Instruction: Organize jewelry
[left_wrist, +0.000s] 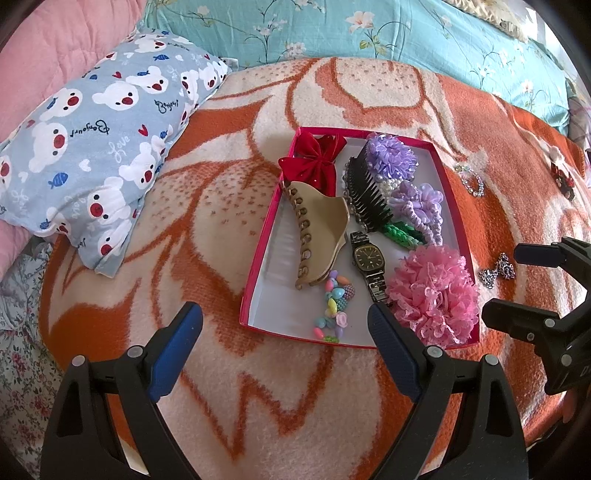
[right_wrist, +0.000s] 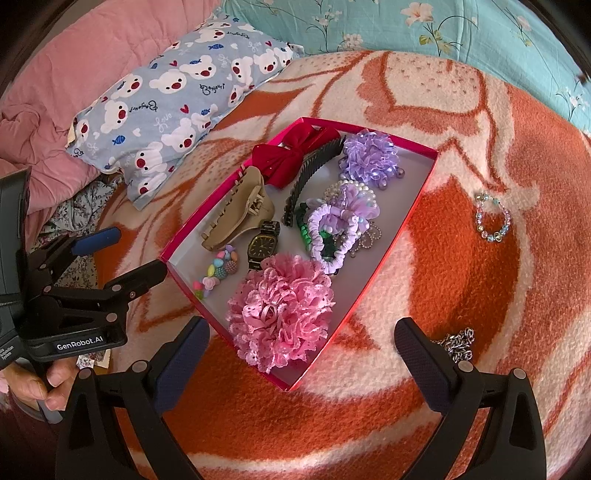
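Note:
A red-rimmed box (left_wrist: 258, 240) (right_wrist: 417, 206) lies on the orange and cream blanket. It holds a red bow (left_wrist: 314, 157), a beige claw clip (left_wrist: 317, 236), a black comb (left_wrist: 365, 192), purple scrunchies (right_wrist: 340, 225), a watch (left_wrist: 369, 258) (right_wrist: 263, 245), a pastel bead bracelet (left_wrist: 332, 306) and a pink flower scrunchie (left_wrist: 436, 299) (right_wrist: 280, 314). Outside it lie a crystal bead bracelet (right_wrist: 493, 216) (left_wrist: 471, 181) and a silver chain (right_wrist: 456, 345) (left_wrist: 496, 273). My left gripper (left_wrist: 286, 349) (right_wrist: 129, 253) is open and empty at the box's near-left corner. My right gripper (right_wrist: 303, 354) (left_wrist: 517, 282) is open and empty, near the chain.
A blue bear-print pillow (left_wrist: 96, 147) lies left of the box, with a pink quilt (right_wrist: 74, 66) behind it. A teal floral bedspread (left_wrist: 369, 33) runs along the back. A small dark red ornament (left_wrist: 563, 179) lies at the blanket's far right.

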